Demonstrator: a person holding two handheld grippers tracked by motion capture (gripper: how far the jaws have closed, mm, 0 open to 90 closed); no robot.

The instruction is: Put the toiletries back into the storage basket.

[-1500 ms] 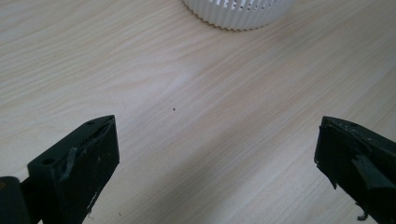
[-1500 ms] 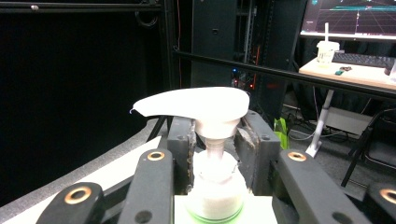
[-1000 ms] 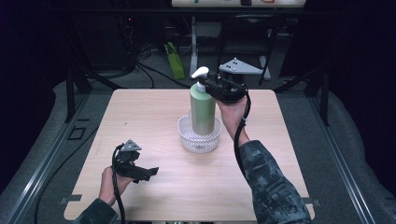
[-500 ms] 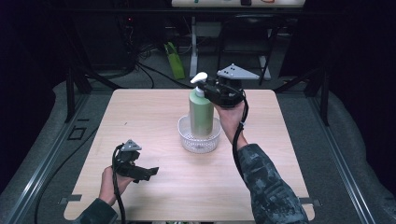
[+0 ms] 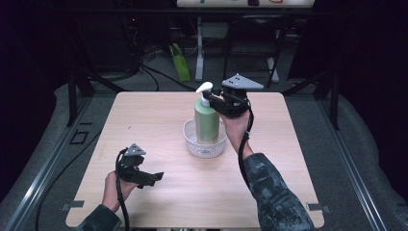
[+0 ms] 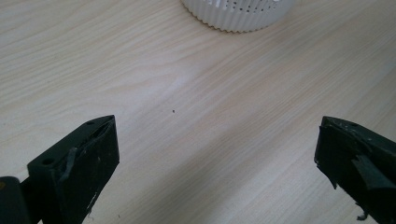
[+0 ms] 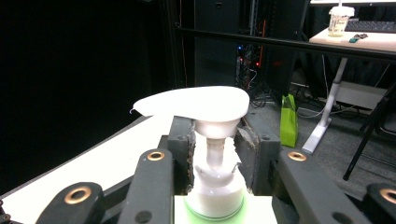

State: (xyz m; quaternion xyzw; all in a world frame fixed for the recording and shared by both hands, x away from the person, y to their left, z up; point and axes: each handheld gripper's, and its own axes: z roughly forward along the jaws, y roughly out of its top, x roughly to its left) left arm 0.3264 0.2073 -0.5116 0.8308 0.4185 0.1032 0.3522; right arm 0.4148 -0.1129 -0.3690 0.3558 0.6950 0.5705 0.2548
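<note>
Bottle (image 5: 207, 120) had sunk into the white basket (image 5: 192, 144) mid-counter (image 5: 144, 115) over the last second, right claw (image 5: 215, 102) clamped on its pump neck, left claw (image 5: 144, 176) wide open, empty; release looked next.

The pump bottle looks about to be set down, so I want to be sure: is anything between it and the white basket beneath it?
Nothing visible. The right gripper is shut on the neck of the pump bottle, whose base already sits inside the white basket; nothing else shows in there.
</note>
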